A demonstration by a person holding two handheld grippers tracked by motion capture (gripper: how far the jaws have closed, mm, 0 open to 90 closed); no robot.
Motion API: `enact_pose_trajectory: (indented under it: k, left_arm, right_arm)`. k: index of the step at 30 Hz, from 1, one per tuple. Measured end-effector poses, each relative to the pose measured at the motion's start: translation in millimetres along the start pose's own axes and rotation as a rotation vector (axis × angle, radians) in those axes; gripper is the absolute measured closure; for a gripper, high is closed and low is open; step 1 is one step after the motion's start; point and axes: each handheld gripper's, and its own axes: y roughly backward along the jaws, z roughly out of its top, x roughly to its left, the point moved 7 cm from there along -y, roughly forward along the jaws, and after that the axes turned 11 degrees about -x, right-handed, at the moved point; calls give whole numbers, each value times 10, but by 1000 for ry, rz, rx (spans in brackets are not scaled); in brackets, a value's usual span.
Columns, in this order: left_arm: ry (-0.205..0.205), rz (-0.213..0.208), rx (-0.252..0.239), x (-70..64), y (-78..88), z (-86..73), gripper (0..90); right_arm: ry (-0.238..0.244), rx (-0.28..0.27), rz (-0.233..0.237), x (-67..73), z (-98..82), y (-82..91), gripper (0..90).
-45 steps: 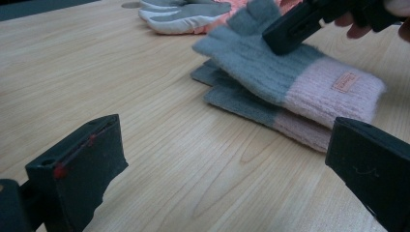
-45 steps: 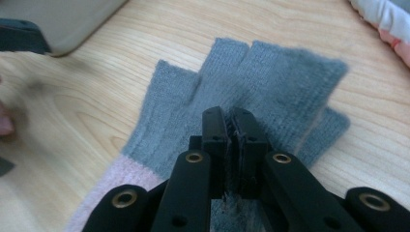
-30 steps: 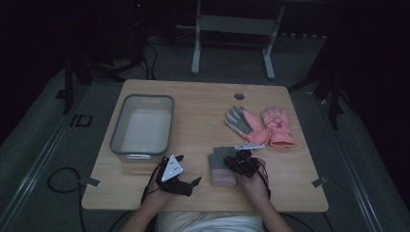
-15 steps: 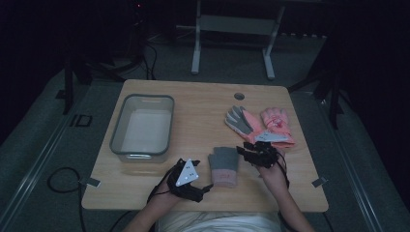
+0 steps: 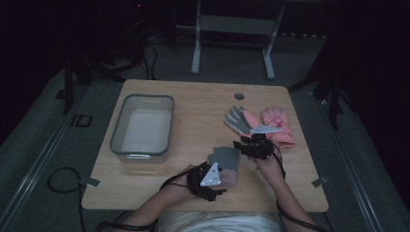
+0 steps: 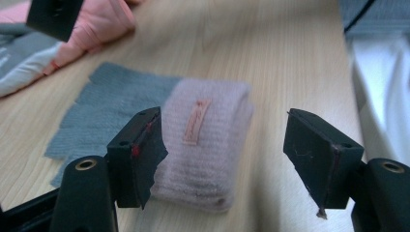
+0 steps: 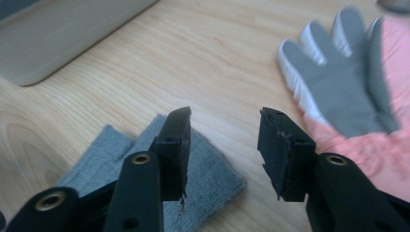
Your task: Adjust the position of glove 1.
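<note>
Counter (image 5: 193, 101): pale wood-grain top, rectangular with rounded corners, a small round hole near the far edge.

Knit glove (image 5: 225, 164): lies flat near the middle of the near edge. Grey ribbed knit at the finger end, soft pink fuzzy knit at the cuff, which is folded into a thick pad. A small pink fabric label (image 6: 197, 122) is sewn along the cuff. In the left gripper view the pink cuff (image 6: 205, 150) sits nearest the camera and the grey fingers (image 6: 104, 113) spread beyond it.

Left gripper (image 6: 225, 152): black jaws with flat, worn pads, spread apart and having just been closing. The pink cuff lies between and just beyond them; the pads do not press on it. In the high view it sits at the glove's near-left side, with its grey three-cornered plate on top.

Right gripper (image 7: 225, 150): jaws spread, having just been opening, nothing pinched. One jaw stands over the grey knit; bare wood shows in the gap.

Ski gloves (image 5: 261, 123): a padded pair toward the right edge, lying side by side, salmon-pink fabric with a grey palm and white-edged fingers (image 7: 333, 82).

Bin (image 5: 142, 128): clear rectangular plastic, rounded corners, grey rim, toward the left edge, well apart from the gloves.
</note>
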Motion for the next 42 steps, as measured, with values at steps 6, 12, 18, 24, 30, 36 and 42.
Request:
enact_pose_trajectory:
  k: [6, 12, 18, 24, 30, 36, 42]
  left_arm:
    - [-2, -18, 27, 20, -95, -90, 302]
    - [-40, 2, 36, 6, -136, -123, 341]
    - [-151, 48, 70, 18, -162, -170, 420]
    - [-171, 82, 93, 42, -164, -140, 583]
    - [-97, 86, 84, 99, -139, -105, 686]
    - [-71, 108, 104, 197, -66, -82, 702]
    - [-67, 134, 110, 294, 27, -14, 703]
  right_arm:
    - [-9, 81, -4, -35, -209, -172, 494]
    - [-19, 140, 2, -47, -373, -240, 430]
    - [-46, 151, 19, -42, -429, -254, 448]
    - [-77, 176, 75, -9, -419, -252, 622]
    - [-18, 221, 96, 94, -362, -235, 770]
    - [-38, 139, 135, 169, -189, -141, 779]
    - [-4, 81, 161, 298, 71, -50, 780]
